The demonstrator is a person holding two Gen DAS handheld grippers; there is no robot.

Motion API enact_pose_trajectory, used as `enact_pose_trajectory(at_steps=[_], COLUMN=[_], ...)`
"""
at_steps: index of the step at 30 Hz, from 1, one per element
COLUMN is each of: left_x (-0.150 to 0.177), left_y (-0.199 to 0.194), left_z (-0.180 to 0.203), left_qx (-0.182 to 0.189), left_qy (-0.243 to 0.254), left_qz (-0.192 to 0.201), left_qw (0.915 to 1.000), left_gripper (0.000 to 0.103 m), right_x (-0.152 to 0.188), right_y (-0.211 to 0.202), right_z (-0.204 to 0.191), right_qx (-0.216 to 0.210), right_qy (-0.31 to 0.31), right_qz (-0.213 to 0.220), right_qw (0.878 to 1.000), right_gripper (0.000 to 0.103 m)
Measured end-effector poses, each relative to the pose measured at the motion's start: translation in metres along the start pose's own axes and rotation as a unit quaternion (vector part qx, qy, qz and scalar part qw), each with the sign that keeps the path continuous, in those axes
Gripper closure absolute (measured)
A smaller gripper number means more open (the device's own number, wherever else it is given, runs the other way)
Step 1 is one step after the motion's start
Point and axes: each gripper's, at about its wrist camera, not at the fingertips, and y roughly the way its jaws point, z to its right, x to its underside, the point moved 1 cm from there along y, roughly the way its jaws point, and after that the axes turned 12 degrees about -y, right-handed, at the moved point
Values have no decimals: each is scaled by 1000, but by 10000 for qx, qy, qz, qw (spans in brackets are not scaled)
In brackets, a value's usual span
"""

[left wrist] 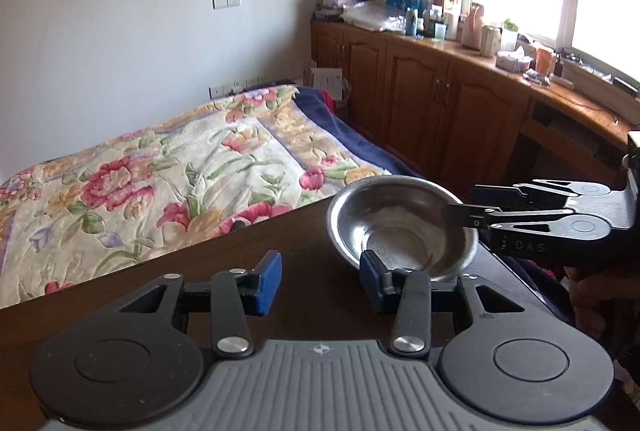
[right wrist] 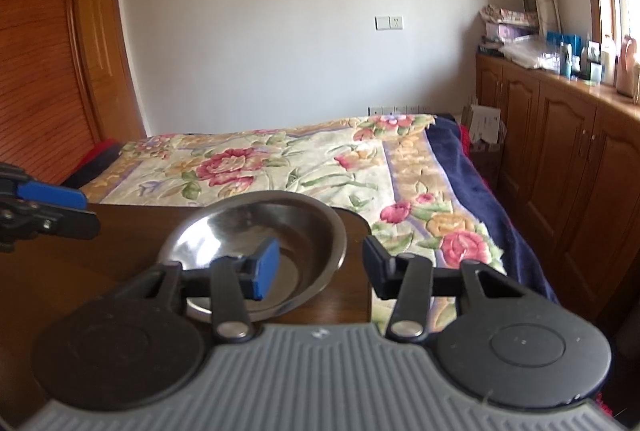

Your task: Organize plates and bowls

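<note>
A single steel bowl [left wrist: 400, 227] sits upright near the corner of a dark wooden table [left wrist: 280, 231]. My left gripper [left wrist: 320, 283] is open just in front of the bowl, its right fingertip by the near rim and nothing between its pads. My right gripper [left wrist: 460, 199] comes in from the right, open across the bowl's right rim. In the right wrist view, the bowl [right wrist: 224, 227] lies under my right gripper [right wrist: 320, 267]: the left finger is over the inside and the right finger is outside the rim. The left gripper [right wrist: 90, 211] shows at the far left.
A bed with a floral blanket [left wrist: 180, 171] lies just beyond the table edge. Wooden cabinets [left wrist: 420, 91] with a cluttered counter run under the window on the right. A wooden wardrobe [right wrist: 40, 71] stands at the left. A hand [left wrist: 592, 291] holds the right gripper.
</note>
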Motion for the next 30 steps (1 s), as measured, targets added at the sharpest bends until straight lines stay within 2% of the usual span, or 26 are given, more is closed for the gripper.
enact_pose_trajectory(at_steps=[5, 10, 19, 21, 30], left_x=[-6, -9, -11, -10, -8], left_y=[23, 43, 60, 63, 64], left_z=[3, 6, 13, 12, 13], left_qx=[69, 122, 170, 179, 195], left_qy=[-33, -59, -13, -52, -96], left_qz=[-166, -361, -547, -596, -641], left_qw=[9998, 9993, 9984, 9980, 9977], left_gripper=[58, 59, 71, 79, 82], right_x=[1, 1, 0, 1, 2], right_y=[8, 10, 13, 14, 13], right_z=[5, 8, 11, 9, 8], right_qx=[-142, -290, -500, -509, -503], right_qy=[101, 252, 353, 351, 337], right_qz=[-196, -189, -194, -226, -301], right_qw=[9997, 9991, 9979, 9978, 9977], right_gripper=[56, 56, 62, 63, 72])
